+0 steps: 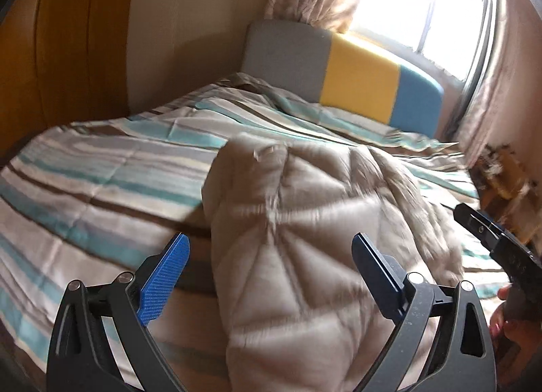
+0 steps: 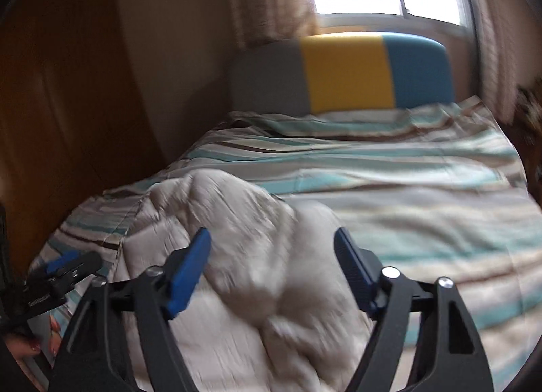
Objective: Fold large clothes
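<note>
Beige quilted puffy garment (image 1: pixel 305 229) lies lengthwise away from you on the striped bed cover (image 1: pixel 101 182); your left tool (image 1: pixel 271 256) and right tool (image 2: pixel 272 249) gape, gripping nothing.

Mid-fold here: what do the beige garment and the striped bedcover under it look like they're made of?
Beige garment: seemingly padded, quilted fabric with a matte finish; stitched seams split it into puffy panels. The fill can't be told.
Striped bedcover: looks like thin woven cloth, perhaps cotton; it lies flat with fine creases and no sheen. Motion blur leaves both uncertain.
</note>
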